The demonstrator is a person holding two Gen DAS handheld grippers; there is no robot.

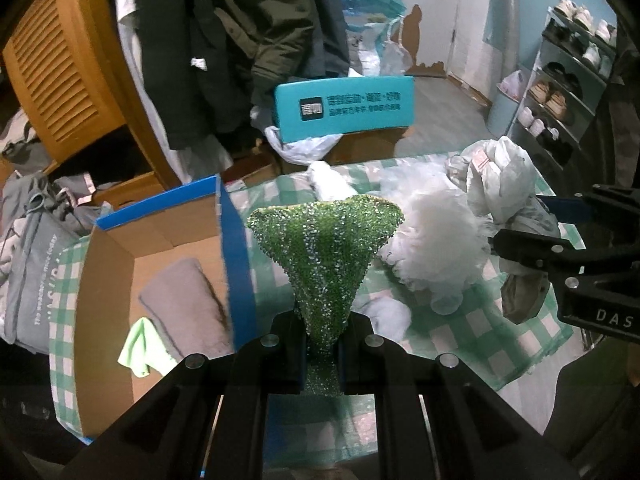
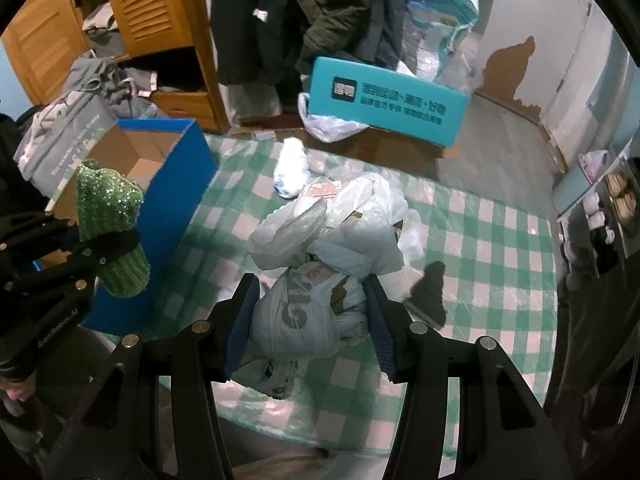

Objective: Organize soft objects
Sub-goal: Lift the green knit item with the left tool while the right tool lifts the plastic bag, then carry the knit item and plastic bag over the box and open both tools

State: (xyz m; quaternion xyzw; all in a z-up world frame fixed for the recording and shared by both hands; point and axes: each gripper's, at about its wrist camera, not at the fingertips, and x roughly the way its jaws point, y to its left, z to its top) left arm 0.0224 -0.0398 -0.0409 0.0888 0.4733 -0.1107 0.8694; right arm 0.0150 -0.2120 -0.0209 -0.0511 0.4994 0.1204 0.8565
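Note:
My left gripper (image 1: pixel 322 332) is shut on the narrow end of a green glittery scrubbing cloth (image 1: pixel 326 248), which fans out above the jaws beside the blue cardboard box (image 1: pixel 236 240). The right wrist view shows the same cloth (image 2: pixel 108 204) and left gripper (image 2: pixel 108 244) at the left. My right gripper (image 2: pixel 310 292) is shut on a crumpled bundle of white plastic bags (image 2: pixel 328 232) over the green checked tablecloth (image 2: pixel 480 264). From the left wrist, that bundle (image 1: pixel 496 176) and right gripper (image 1: pixel 532 224) sit at the right. A grey towel (image 1: pixel 180 296) and a light green cloth (image 1: pixel 138 350) lie in the box.
A white fluffy pouf (image 1: pixel 436 240) and a white roll (image 2: pixel 292 168) lie on the cloth. Beyond the table stand a teal box (image 2: pixel 388 96), hanging coats (image 1: pixel 240 40), a wooden cabinet (image 2: pixel 160 20) and a shoe rack (image 1: pixel 568 80). A grey bag (image 1: pixel 28 264) sits left of the box.

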